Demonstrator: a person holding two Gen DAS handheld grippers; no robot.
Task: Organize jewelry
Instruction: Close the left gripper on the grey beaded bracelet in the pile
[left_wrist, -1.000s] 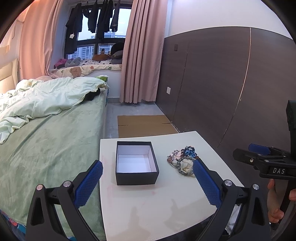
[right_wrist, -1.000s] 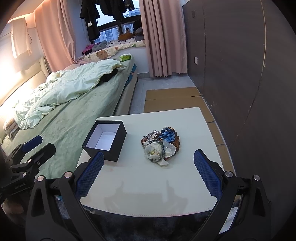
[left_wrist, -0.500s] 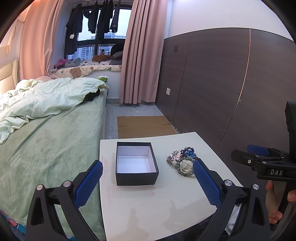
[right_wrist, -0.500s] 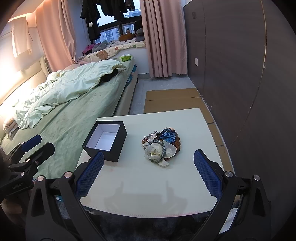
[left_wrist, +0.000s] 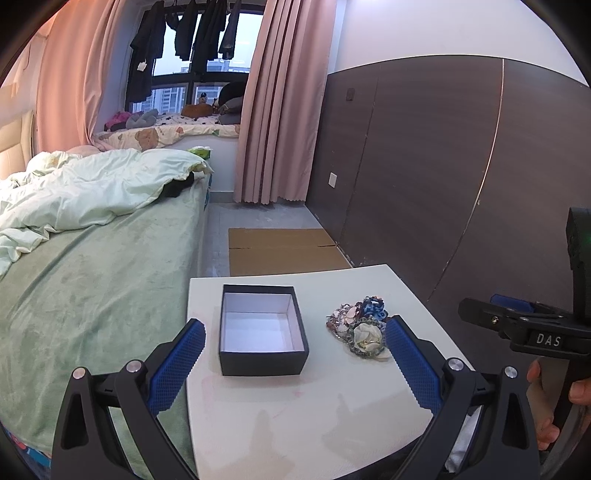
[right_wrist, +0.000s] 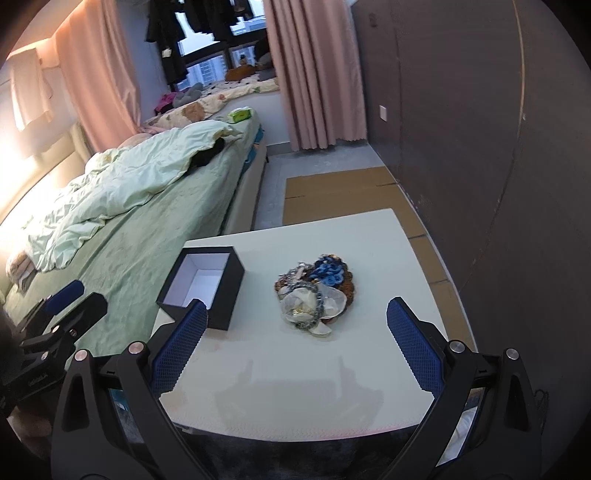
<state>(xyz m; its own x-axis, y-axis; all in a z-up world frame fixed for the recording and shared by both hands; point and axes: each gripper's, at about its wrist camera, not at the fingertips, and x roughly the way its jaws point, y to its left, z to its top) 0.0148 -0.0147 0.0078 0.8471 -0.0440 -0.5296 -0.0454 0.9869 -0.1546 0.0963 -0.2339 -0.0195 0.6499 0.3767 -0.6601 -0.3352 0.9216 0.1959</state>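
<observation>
A black box (left_wrist: 262, 363) with a white inside stands open on the white table (left_wrist: 295, 413); it also shows at the table's left in the right wrist view (right_wrist: 229, 295). To its right lies a tangled jewelry pile (left_wrist: 360, 328) of blue, silver and cream pieces (right_wrist: 314, 295). My left gripper (left_wrist: 295, 326) hovers open above the table's near edge, its pads framing the box. My right gripper (right_wrist: 297, 310) is open too, with the pile just beyond its gap and nothing held. Each gripper shows in the other's view: the right one (left_wrist: 491, 308), the left one (right_wrist: 74, 299).
A bed with a green cover (left_wrist: 92, 288) and a rumpled duvet (right_wrist: 140, 184) adjoins the table's left side. Flat cardboard (left_wrist: 280, 249) lies on the floor beyond the table. A dark wall panel (left_wrist: 424, 184) runs along the right. A hand (left_wrist: 546, 398) holds the right gripper's grip.
The right wrist view has tilted slightly and moved a little nearer the pile. The box and pile have not moved, and both grippers stay open.
</observation>
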